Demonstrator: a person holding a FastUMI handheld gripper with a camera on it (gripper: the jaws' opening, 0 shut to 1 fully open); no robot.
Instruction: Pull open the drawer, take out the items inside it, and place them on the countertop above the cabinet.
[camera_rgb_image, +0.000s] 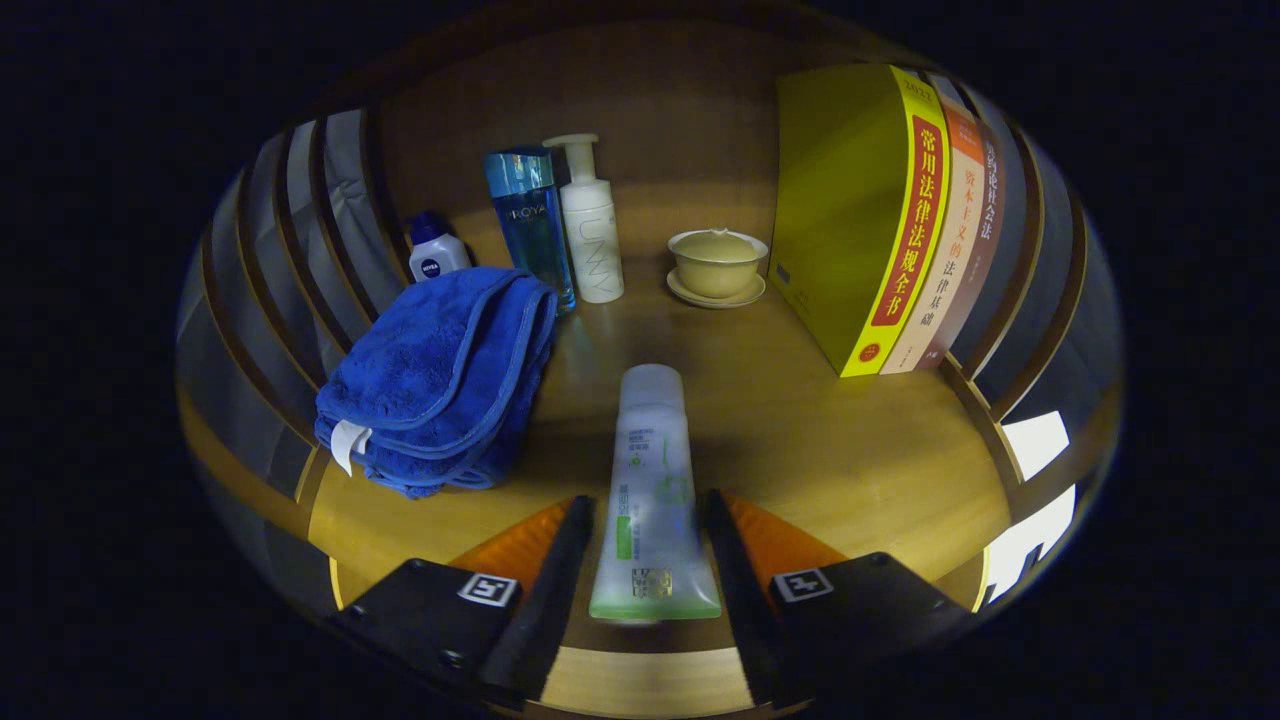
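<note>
The wooden countertop (800, 440) spreads out ahead of the gripper, walled at the back and flanked by slatted sides, so it works as a shelf where things are parked out of the way along the edges. Beyond the fingers to the right, a row of books (880, 220) stands upright against the side slats, leaning on them for support. Ahead to the left lies a folded blue towel (440, 380), heaped near the left slats. Behind it, along the back wall, stand a tall blue bottle (530, 225), a white pump bottle (590, 225) and a small white bottle with a dark cap (435, 255), all upright and close together. A lidded cup on a saucer (716, 265) sits farther back, between the bottles and the books.

The gripper (650, 545) has its fingers drawn in on either side of a translucent tube (652, 480), cap end pointing away. Both fingers appear to press its flanks, though the contact itself is dim. The tube seems to hang just over the bare middle of the countertop, a sensible free spot to set it down; whether it already rests there I cannot tell.
</note>
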